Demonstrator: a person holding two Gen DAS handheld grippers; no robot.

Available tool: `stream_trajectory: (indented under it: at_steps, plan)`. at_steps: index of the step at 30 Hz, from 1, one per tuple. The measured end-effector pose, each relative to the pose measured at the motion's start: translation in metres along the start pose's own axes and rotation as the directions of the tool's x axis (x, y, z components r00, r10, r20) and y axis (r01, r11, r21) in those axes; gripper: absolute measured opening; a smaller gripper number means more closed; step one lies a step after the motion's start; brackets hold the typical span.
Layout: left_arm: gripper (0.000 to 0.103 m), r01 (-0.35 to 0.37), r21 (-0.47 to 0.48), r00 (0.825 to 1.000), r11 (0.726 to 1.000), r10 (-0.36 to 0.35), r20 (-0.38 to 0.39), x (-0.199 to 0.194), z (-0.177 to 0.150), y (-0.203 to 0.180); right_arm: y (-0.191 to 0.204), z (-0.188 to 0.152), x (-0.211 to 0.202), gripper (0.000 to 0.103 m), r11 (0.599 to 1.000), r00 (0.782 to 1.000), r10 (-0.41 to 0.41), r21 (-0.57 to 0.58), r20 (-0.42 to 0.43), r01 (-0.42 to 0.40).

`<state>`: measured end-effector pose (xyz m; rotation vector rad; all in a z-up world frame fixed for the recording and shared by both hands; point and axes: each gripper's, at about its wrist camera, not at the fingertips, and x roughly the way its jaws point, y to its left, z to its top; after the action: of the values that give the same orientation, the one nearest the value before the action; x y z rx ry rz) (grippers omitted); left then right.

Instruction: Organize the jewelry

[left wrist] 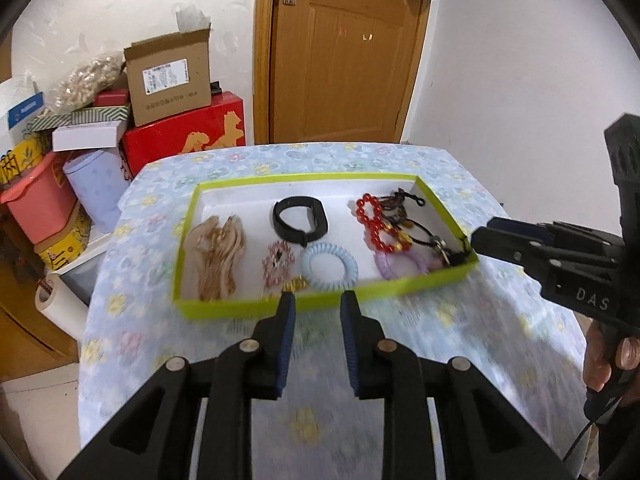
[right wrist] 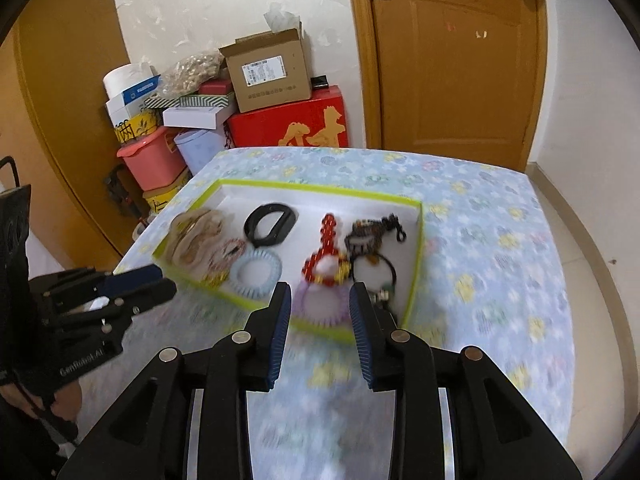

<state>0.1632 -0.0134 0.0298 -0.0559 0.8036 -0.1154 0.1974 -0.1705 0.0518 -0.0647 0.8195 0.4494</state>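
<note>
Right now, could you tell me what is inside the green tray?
The green tray holds a black band, blue coil tie, red beads and beige scrunchies. Whatever lies beneath the tangled right-hand pile is hidden.

Black hand-held gripper (left wrist: 316,300), blue ribbed pads (left wrist: 286,344) (silver screws).

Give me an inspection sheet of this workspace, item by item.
Surface: table under a floral cloth.
Job's things: green tray holding a black band, red bead bracelet, blue coil tie, purple coil tie, beige pieces.
Clutter: nothing seen on the cloth.
Claws: left claw and right claw open, empty, at the tray's near wall.
Cables: black cable below the right handle.
Surroundings: stacked boxes, wooden door.
</note>
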Motion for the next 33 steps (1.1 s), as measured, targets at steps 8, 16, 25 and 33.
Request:
stream_trajectory:
  at_steps: [8,16,25,33]
  plan:
    - [0.024,-0.029,-0.011,0.999,1.0,0.029,0.017,-0.04,-0.032,-0.006,0.015,-0.046,-0.048,0.037,0.999,0.999,-0.05,-0.013,0.013,0.051]
    - [0.024,-0.056,-0.032,0.998,0.998,0.056,0.0,-0.061,-0.067,-0.007,0.024,-0.081,-0.076,0.037,0.996,0.996,-0.087,-0.011,0.011,0.087]
    - [0.024,-0.07,-0.062,0.997,0.996,0.068,-0.033,-0.071,-0.096,-0.005,0.032,-0.111,-0.084,0.037,0.995,0.995,-0.102,0.006,-0.021,0.102]
    - [0.024,-0.063,-0.074,0.997,0.995,0.06,-0.042,-0.071,-0.1,-0.005,0.035,-0.121,-0.081,0.037,0.993,0.992,-0.119,-0.012,-0.042,0.118]
